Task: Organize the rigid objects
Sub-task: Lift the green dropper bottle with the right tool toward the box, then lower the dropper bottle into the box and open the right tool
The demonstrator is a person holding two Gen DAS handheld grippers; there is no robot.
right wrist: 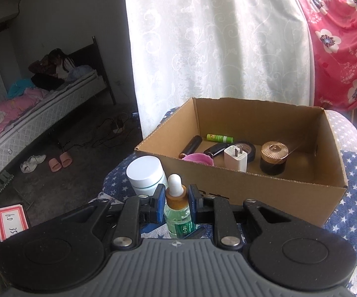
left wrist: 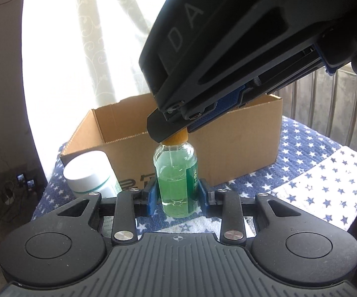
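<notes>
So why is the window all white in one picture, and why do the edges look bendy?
Left wrist view: the sunlit curtain is blown out to white, leaving the cardboard box dim and the green bottle glowing. Right wrist view: the light is gentler, so the curtain's pattern shows. Both views: the fisheye lens curves the edges and darkens the corners.
</notes>
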